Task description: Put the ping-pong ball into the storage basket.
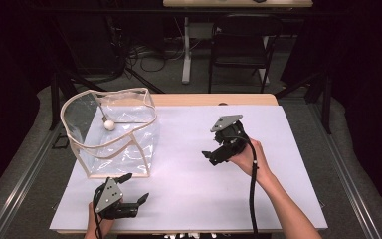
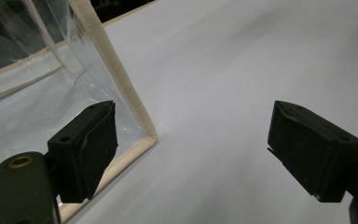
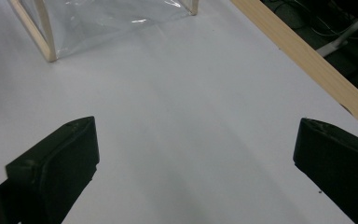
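A clear plastic bag [image 1: 110, 132] with cream trim stands open on the left of the white sheet [image 1: 194, 184]. A white ball on a thin pull [image 1: 109, 125] hangs inside it. My left gripper [image 1: 134, 187] is open near the front edge, just below the bag's near right corner. In the left gripper view that cream-trimmed corner [image 2: 133, 109] lies beside the left jaw of the open left gripper [image 2: 193, 121]. My right gripper [image 1: 210, 157] is held over the middle of the sheet, pointing left toward the bag. The right gripper [image 3: 196, 133] is open with nothing between its jaws, the bag [image 3: 107, 18] farther off.
The table's wooden edge [image 1: 214, 99] runs behind the sheet, seen also as a wooden strip [image 3: 307, 60] in the right gripper view. Beyond it stand a black folding chair [image 1: 241, 45], a white desk leg [image 1: 185, 50] and floor cables [image 1: 149, 57].
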### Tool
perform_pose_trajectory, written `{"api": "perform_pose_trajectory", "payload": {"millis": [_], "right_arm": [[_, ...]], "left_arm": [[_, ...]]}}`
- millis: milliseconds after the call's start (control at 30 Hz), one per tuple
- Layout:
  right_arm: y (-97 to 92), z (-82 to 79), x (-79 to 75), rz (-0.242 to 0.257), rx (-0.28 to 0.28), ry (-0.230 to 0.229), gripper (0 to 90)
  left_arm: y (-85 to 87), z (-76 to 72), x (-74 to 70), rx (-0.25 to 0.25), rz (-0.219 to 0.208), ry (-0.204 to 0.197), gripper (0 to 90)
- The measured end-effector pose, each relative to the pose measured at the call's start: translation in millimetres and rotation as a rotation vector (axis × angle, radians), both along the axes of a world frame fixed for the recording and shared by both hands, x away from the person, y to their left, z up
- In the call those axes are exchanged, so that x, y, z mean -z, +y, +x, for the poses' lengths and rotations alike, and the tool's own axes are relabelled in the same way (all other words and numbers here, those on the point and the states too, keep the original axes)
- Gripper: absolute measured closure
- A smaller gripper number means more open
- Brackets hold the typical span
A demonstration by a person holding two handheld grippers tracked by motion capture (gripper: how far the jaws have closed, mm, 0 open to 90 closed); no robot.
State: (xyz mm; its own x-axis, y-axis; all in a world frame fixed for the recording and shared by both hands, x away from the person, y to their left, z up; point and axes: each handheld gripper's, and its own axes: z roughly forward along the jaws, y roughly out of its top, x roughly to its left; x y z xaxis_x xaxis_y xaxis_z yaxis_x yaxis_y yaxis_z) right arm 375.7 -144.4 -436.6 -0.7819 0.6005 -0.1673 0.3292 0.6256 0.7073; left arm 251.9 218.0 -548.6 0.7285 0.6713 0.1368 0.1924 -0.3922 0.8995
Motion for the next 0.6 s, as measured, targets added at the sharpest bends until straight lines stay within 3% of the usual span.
{"api": "perform_pose_trajectory", "payload": {"millis": [600], "right_arm": [[-26.8,-16.0,37.1,0.017,0.061,0.010,0.0]], "left_arm": [[-0.3,-1.2,-0.1,-0.004,0.001,-0.002,16.1]]}}
